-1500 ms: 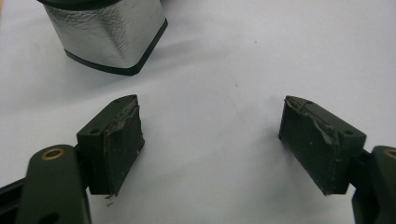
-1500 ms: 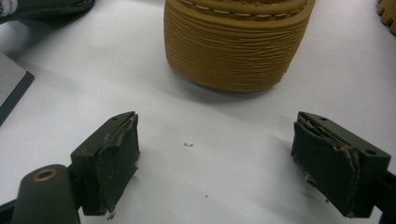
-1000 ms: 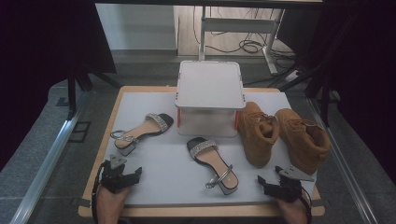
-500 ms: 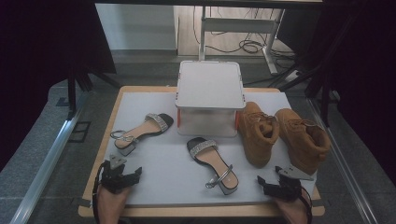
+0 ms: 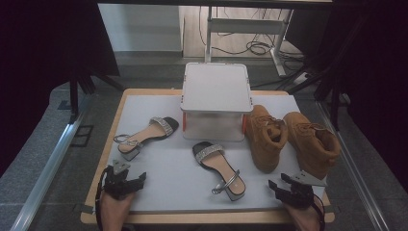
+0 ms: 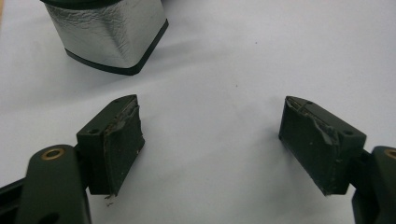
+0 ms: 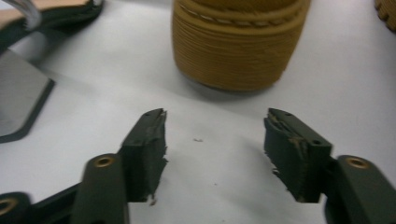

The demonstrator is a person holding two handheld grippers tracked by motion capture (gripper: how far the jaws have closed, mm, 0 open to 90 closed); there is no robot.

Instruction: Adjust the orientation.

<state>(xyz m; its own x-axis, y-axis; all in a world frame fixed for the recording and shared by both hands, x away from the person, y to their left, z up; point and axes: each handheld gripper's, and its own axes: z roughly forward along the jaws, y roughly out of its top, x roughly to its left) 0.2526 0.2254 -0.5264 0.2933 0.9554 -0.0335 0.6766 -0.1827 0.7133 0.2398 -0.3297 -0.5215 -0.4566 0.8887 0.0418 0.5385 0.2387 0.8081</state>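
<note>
My left gripper rests open on the white mat near the front left. In the left gripper view its jaws hold nothing, and the silver block heel of a sandal stands just ahead. My right gripper sits at the front right, still open with nothing between its jaws, which have just been closing. Ahead of it is the heel of a tan boot. A second sandal lies between the grippers, its heel to the left in the right gripper view.
A second tan boot lies at the right edge of the mat. A white lidded box stands at the back middle. The mat covers a wooden table with metal rails on both sides.
</note>
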